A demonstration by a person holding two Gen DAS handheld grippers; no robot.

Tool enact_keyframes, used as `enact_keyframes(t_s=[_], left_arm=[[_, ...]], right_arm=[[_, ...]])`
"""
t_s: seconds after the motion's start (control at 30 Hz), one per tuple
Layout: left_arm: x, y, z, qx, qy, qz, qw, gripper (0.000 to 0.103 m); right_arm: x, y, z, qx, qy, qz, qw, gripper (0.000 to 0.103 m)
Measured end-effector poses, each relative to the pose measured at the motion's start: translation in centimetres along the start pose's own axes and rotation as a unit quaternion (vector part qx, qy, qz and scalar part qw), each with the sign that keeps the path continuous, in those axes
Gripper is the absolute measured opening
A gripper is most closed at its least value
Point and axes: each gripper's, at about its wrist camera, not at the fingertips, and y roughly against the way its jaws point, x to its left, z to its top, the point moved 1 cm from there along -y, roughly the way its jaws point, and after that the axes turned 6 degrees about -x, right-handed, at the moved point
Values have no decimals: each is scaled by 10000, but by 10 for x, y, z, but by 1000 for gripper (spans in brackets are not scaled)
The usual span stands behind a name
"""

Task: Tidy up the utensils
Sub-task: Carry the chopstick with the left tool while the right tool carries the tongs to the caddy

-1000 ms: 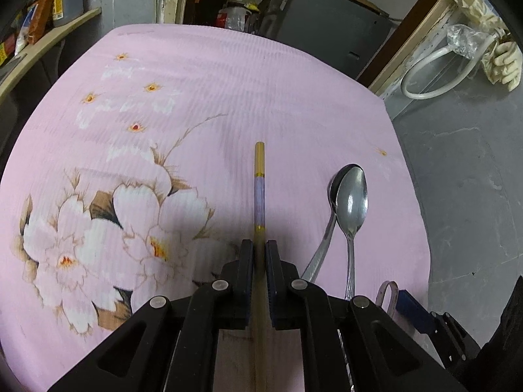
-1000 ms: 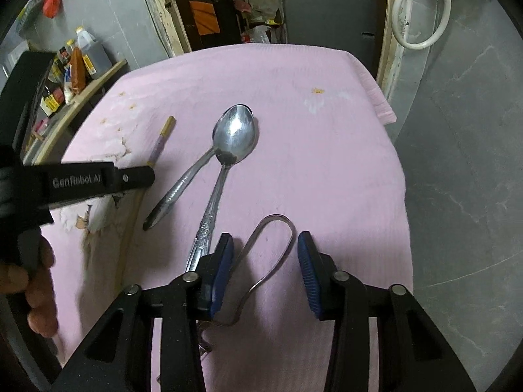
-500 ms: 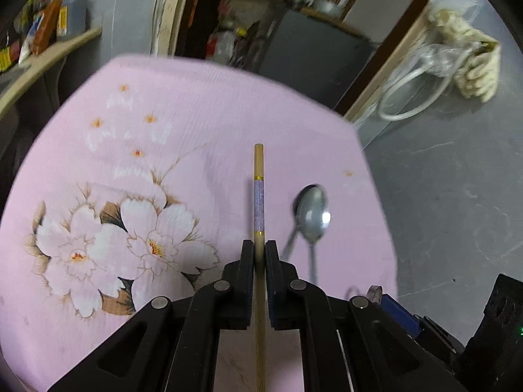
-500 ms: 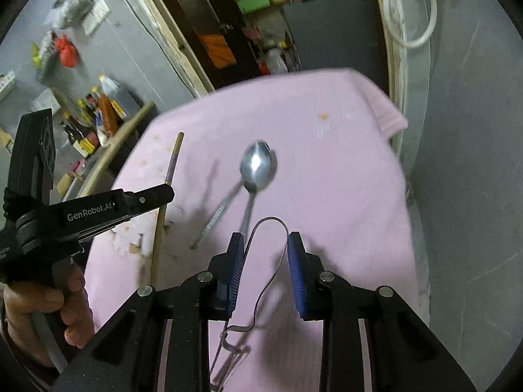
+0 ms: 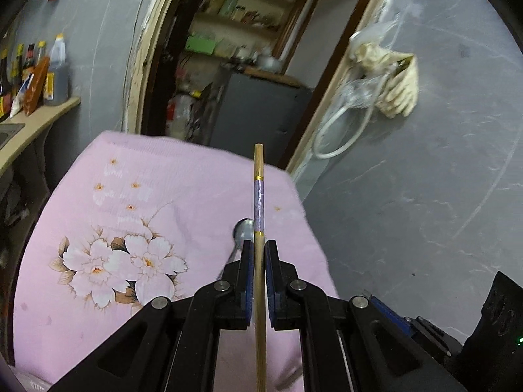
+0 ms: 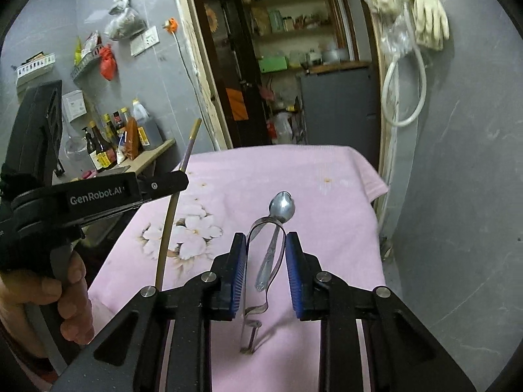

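The left tool (image 5: 258, 254) is clamped on a chopstick (image 5: 259, 202), lifted above the pink cloth (image 5: 163, 196). The right tool (image 6: 265, 261) squeezes bent metal tongs (image 6: 261, 261). The spoons (image 6: 281, 209) are on the desk, so sorting looks only started.

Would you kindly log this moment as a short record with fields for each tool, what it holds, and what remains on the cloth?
left tool: shut on chopstick, lifted above the cloth
right tool: shut on metal tongs, bend pointing forward
spoons: lying on the cloth, ahead of the right tool
surface: pink floral cloth
holder for the utensils: none in view
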Motion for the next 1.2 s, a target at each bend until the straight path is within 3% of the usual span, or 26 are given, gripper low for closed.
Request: enact_keyframes(t_s=[0.3,0.7,1.0,1.2], left_arm=[[-3,55,2,-342,4,-327,9989,7],[-17,122,35,-992,-127,-829,9915,7],[-1,184,69,-1537,-79,-985,9832,7],[30,228,85,-2016,-44,-713,9769,7]], right_arm=[[23,54,7,-470,246,-173,9984,21],[67,123,51,-1015,595,-172,9929,21],[118,164,90,-1418,845,209,9861,21],[157,181,104,-1686,934,628,9792,21]])
